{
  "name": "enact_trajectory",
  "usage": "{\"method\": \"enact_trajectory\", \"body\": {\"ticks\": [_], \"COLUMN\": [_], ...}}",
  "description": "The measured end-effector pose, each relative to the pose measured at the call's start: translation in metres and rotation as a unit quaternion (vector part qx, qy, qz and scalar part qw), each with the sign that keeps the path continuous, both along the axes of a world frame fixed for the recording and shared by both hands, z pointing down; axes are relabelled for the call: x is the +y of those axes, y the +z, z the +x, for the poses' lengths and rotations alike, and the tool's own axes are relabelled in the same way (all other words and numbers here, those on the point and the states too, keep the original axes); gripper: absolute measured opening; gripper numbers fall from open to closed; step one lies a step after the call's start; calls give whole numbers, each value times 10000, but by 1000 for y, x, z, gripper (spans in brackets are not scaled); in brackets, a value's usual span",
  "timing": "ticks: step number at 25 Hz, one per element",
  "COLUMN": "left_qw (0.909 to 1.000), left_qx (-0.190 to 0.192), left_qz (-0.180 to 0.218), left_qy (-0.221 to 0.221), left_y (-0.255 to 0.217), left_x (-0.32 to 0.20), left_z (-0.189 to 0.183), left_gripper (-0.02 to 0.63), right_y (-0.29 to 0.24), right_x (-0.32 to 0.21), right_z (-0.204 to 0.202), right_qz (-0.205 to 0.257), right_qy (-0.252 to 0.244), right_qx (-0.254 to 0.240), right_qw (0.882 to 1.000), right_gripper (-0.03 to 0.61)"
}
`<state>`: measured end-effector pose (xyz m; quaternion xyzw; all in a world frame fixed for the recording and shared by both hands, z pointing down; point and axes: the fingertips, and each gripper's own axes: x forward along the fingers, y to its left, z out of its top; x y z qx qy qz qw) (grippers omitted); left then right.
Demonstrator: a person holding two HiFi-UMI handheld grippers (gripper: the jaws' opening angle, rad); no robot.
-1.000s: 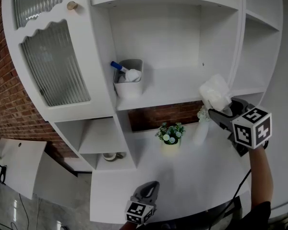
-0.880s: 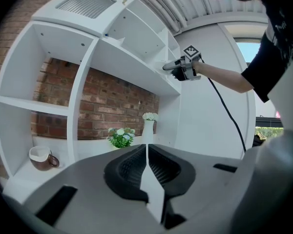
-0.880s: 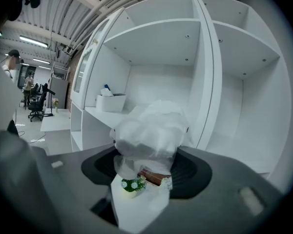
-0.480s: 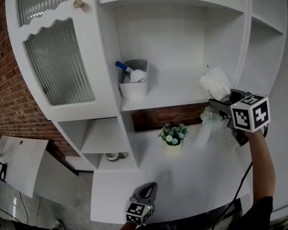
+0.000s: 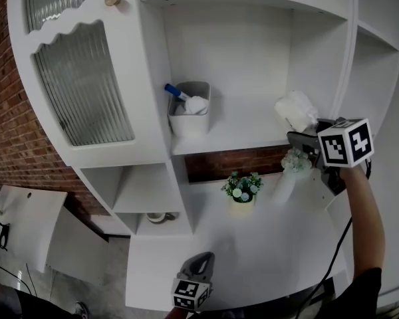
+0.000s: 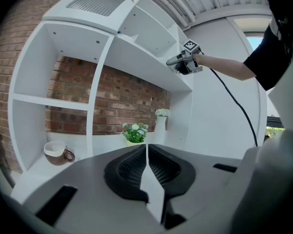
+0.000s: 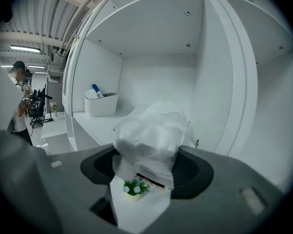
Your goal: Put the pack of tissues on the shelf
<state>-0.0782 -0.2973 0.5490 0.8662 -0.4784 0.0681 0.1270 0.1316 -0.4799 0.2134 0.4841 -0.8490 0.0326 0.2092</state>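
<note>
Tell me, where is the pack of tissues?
In the head view the pack of tissues is at the right, gripped by the right gripper over the shelf, right of the white bin.

- My right gripper [image 5: 298, 138] was a dark grey handheld tool carrying a white cube [image 5: 346, 143] printed with black square markers.
- My left gripper [image 5: 202, 258] matched it, with black ribbed pads [image 6: 131, 167] and its own marker cube [image 5: 191, 294].
- A thin black cable [image 5: 334, 254] trailed below my right arm.
- I wore a black short sleeve [image 5: 363, 292].
</note>
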Motion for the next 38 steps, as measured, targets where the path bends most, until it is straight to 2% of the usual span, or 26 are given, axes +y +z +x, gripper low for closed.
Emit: {"method": "enact_trajectory", "body": {"ticks": [7, 12, 18, 22, 27, 31, 35, 38], "left_qw": [10000, 10000, 10000, 10000, 10000, 10000, 10000, 10000], "left_qx": [-2, -16, -26, -27, -26, -56, -36, -27], "left_qz": [-52, -39, -51, -45, -54, 9, 30, 75], "left_qy": [-84, -90, -59, -22, 9, 22, 2, 23], "left_y": [2, 2, 4, 5, 5, 2, -1, -3], "left_x": [-8, -10, -9, -7, -4, -3, -2, -2], "left_z": [-6, -5, -3, -2, -1, -1, -2, 0], "left_gripper": [18, 18, 18, 18, 18, 18, 18, 18], "right_y": [5, 1, 0, -4, -8, -13, -14, -17], "right_x": [-6, -7, -7, -6, -2, 1, 9, 19], "right_z": [0, -4, -6, -7, -2, -1, 5, 2], "right_qz": [-327, -200, -117, 75, 407, 515, 729, 834], "right_qy": [-76, -116, -133, -117, 170, 198, 267, 125], "right_qx": [35, 28, -334, -639, -642, -995, -762, -835], "right_qw": [9994, 9997, 9993, 9979, 9970, 9935, 9941, 9929], "right_gripper": [308, 324, 348, 364, 422, 431, 442, 442]}}
